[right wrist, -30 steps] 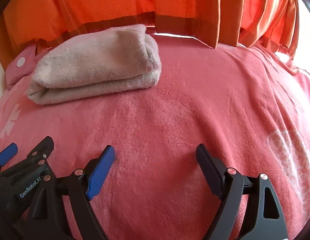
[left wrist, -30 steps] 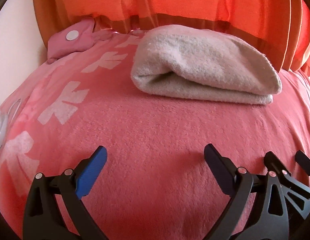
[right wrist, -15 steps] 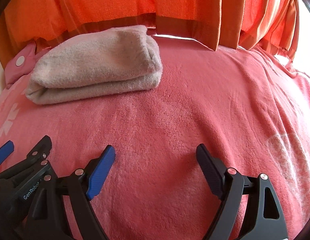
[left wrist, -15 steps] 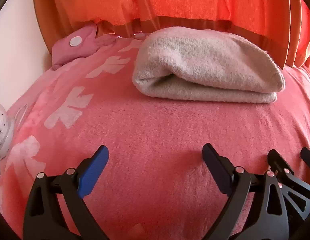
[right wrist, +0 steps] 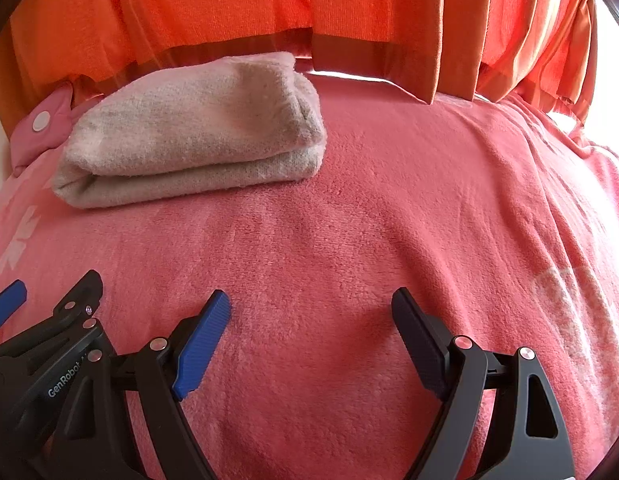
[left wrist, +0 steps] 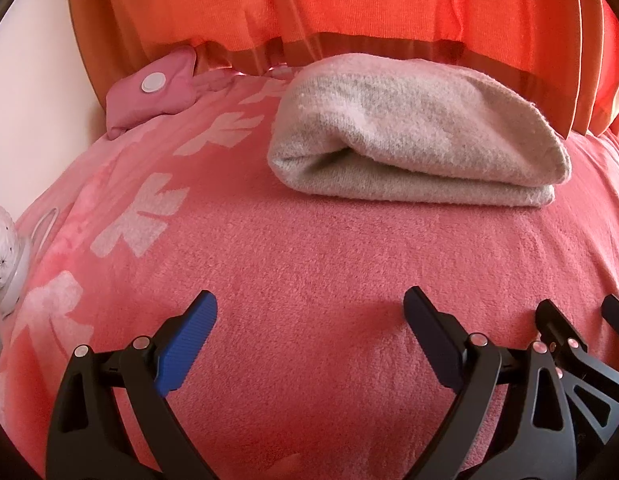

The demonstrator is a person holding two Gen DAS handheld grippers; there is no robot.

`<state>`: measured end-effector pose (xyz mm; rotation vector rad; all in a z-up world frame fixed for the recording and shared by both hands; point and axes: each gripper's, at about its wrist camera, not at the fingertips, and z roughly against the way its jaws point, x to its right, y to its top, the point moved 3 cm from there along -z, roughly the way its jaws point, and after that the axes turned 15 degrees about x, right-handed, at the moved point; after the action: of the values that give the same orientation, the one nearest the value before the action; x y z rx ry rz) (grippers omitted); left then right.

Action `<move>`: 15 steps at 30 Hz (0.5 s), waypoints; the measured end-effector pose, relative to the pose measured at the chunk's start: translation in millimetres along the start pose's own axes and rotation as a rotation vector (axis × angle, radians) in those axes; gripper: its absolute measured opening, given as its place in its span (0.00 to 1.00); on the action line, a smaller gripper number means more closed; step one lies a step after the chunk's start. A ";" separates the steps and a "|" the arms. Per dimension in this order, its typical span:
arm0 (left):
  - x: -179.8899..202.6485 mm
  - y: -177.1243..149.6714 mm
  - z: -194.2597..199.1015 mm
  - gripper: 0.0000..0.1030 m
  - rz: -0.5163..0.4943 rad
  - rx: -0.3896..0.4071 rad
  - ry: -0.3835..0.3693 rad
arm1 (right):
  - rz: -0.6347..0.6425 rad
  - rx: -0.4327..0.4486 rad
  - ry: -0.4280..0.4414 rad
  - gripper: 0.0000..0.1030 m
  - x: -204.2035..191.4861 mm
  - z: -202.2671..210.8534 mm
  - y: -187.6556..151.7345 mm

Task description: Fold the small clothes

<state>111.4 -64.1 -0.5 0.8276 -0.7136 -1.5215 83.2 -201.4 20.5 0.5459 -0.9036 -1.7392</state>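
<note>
Folded beige cloth (left wrist: 417,136) lies ahead, apart from left gripper (left wrist: 309,312).

We look from each wrist forward and downward along the open jaws, close above the pink blanket (left wrist: 309,264). Both views share the folded beige cloth (left wrist: 413,136) lying beyond the jaws: ahead and slightly right in the left view, ahead and left in the right view.
</note>
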 end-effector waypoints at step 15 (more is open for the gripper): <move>2.1 -1.1 -1.5 0.89 0.000 -0.013 0.002 | 0.002 -0.002 -0.004 0.79 -0.5 -0.7 -0.7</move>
<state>111.9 -66.0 -2.5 0.8195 -0.7022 -1.5239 83.5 -201.0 19.5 0.5407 -0.9049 -1.7395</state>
